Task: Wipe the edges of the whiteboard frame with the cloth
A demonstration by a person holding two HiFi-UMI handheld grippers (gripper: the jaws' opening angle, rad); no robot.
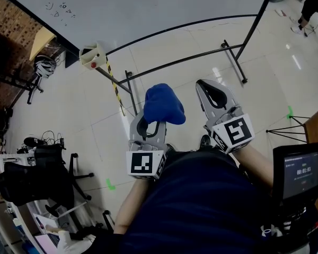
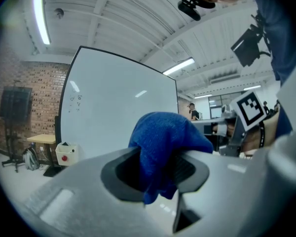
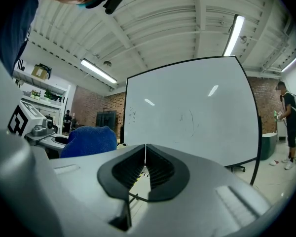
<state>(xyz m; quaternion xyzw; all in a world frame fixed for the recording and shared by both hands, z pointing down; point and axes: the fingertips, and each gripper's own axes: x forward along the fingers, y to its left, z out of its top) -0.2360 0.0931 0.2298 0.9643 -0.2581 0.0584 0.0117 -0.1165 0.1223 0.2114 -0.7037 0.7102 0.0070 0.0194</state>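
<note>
A bunched blue cloth [image 1: 163,103] sticks out of my left gripper [image 1: 148,121], whose jaws are shut on it; in the left gripper view the cloth [image 2: 164,147] fills the gap between the pads. My right gripper [image 1: 214,91] stands beside it on the right, shut with nothing between its jaws, and its pads meet in the right gripper view [image 3: 145,163]. The large whiteboard [image 1: 148,7] with its dark frame stands ahead on a black wheeled stand, a short way off from both grippers. It also shows as the whiteboard [image 2: 118,102] and the whiteboard [image 3: 192,110].
The stand's black legs [image 1: 234,57] spread over the tiled floor. A white box with a red button [image 1: 93,56] sits at the board's left foot. A black chair [image 1: 40,173] and desk clutter stand left, a timer screen [image 1: 299,171] right. A person [image 3: 291,127] stands far right.
</note>
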